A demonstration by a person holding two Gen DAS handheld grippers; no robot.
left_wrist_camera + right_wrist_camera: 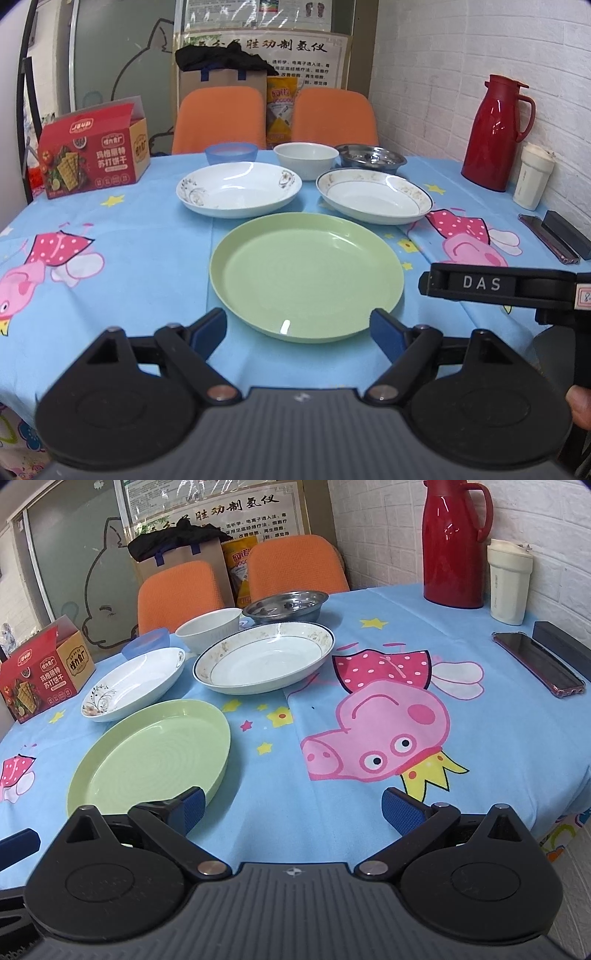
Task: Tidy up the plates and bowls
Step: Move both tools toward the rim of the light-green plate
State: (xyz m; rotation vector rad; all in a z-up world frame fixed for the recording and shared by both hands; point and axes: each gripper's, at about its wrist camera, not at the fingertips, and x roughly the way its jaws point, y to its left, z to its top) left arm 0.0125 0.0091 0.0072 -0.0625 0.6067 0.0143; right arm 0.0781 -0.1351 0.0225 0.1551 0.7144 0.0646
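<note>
Blue cartoon-print tablecloth (280,812) covers the table; white brick wall (388,535) behind. Left gripper (299,332) and right gripper (291,808) both spread wide, holding nothing.

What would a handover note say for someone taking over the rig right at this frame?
Left gripper: open, empty, straddling the near edge of the green plate.
Right gripper: open, empty, over bare tablecloth.
Behind the green plate lie the floral plate and the blue-rimmed plate; further back stand the blue bowl, white bowl and steel bowl.
Done: nothing stacked.
Left: stack plates, nest bowls.
</note>
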